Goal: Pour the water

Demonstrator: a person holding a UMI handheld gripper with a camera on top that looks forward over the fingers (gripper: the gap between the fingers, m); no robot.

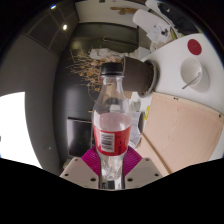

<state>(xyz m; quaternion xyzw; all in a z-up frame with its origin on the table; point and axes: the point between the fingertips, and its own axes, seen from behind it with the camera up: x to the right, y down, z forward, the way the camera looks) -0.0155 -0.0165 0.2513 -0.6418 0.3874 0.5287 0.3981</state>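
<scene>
- Gripper view: a clear bottle [110,115] with a red label is held upright between the two fingers of the tool [110,170]; the pink pads [92,162] are pressed on its lower part from both sides.
- Just beyond the bottle's neck, a dark cup [138,74] is seen lying on its side.
- A white round dish [190,68] is seen further right.
- A light board [180,135] lies on the counter [60,110], right of the bottle, its edge close to the fingers.
- Open counter is seen left of the bottle.
</scene>
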